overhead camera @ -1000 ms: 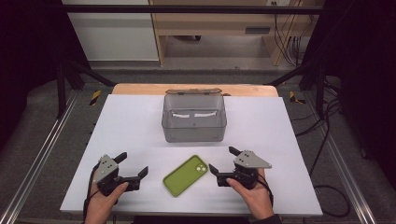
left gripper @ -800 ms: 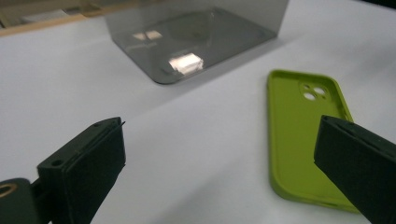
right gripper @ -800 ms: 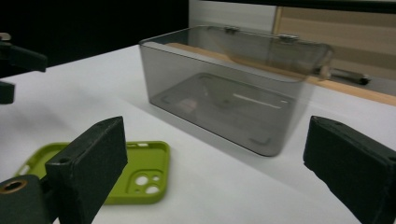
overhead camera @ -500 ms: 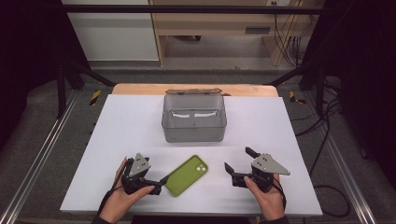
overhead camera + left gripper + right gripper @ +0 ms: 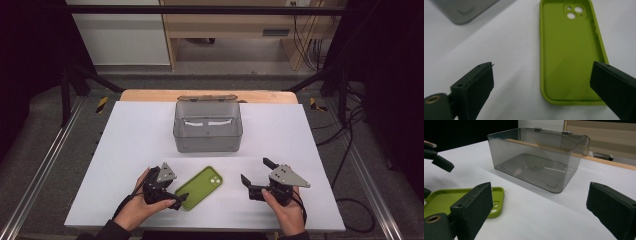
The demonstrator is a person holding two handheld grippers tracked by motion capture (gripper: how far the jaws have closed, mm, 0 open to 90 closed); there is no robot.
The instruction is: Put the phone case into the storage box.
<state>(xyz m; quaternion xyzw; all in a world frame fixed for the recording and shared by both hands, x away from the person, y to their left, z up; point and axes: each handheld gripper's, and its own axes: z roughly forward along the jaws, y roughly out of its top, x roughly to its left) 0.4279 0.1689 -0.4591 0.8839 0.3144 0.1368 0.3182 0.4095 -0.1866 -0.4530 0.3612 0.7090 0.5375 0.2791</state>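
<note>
Overhead light, even; white counter [image 5: 140, 140] bright, surroundings near-black. Shadows soft, short. High view soft, low-res. Clear box [image 5: 536, 157] shows pale reflections on walls. Left gripper view: tongs [image 5: 544, 87] blurred up close, green phone case [image 5: 570, 50] fairly sharp w/ faint sheen.

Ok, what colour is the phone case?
Lime green, inside and rim alike; the phone case shows best in the left gripper view.

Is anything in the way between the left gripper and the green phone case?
Nothing visible. The left gripper is open at the near end of the green phone case, with only bare white table between its jaws and the case.
</note>
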